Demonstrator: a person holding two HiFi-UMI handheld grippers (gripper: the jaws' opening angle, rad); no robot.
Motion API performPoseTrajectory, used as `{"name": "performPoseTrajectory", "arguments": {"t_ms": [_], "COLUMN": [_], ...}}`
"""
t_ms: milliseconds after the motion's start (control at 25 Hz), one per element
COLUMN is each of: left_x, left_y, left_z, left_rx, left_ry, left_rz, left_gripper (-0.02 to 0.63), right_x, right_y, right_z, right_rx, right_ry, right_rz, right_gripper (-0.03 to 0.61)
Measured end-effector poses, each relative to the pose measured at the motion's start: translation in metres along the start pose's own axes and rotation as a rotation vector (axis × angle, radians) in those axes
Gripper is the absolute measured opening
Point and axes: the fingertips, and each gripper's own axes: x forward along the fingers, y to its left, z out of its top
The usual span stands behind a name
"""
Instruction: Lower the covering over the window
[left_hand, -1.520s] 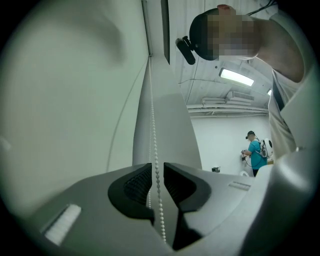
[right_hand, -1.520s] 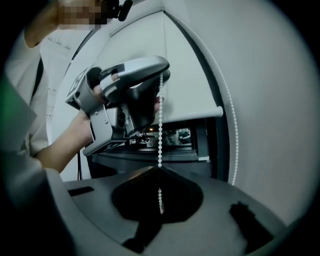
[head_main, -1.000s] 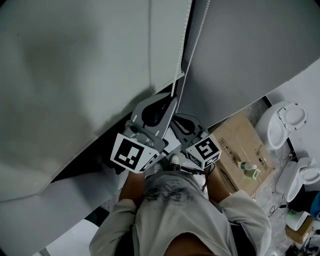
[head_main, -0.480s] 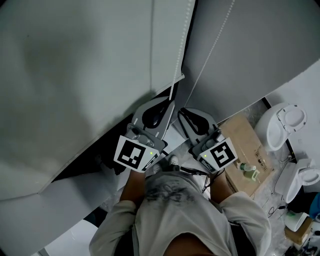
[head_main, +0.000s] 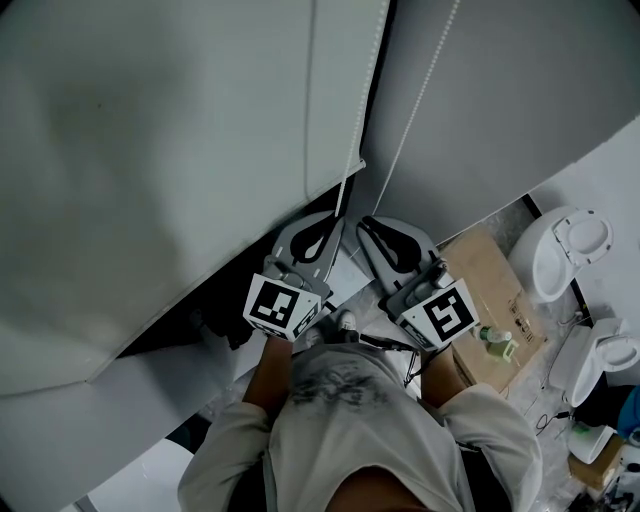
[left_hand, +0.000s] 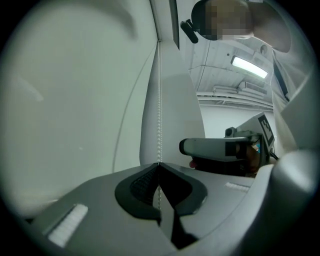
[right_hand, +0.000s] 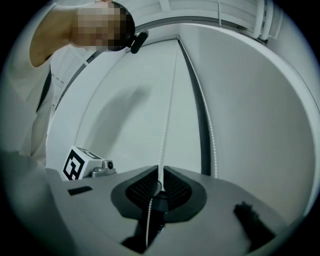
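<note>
As a person works to lower a window blind (head_main: 150, 150), each claw is clamped tight on one strand of its bead cord (head_main: 352, 150). The left claw (head_main: 337, 220) grips the strand hanging beside the blind's edge, and the right claw (head_main: 366, 224) grips the strand slanting off to the right. The cord looks thin, light and limp, its small beads likely slippery, so pinching squarely across them seems the sure hold. Beyond, the pale blind, probably soft fabric, ends above a dark gap. Print on a cardboard box (head_main: 480, 280) far below is too small to read, and the claws carry only square black-and-white markers.
</note>
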Motion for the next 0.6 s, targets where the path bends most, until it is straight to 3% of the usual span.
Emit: {"name": "performPoseTrajectory", "arguments": {"t_ms": [600], "left_x": [-0.005], "left_y": [0.007], "left_z": [-0.013], "left_rx": [0.005], "left_ry": [0.01], "left_rz": [0.048], "left_gripper": [0.012], "right_x": [-0.004], "right_y": [0.006], "right_z": [0.0], "right_rx": [-0.003], "right_ry": [0.009], "right_rz": [0.007], "right_gripper": [0.02]}}
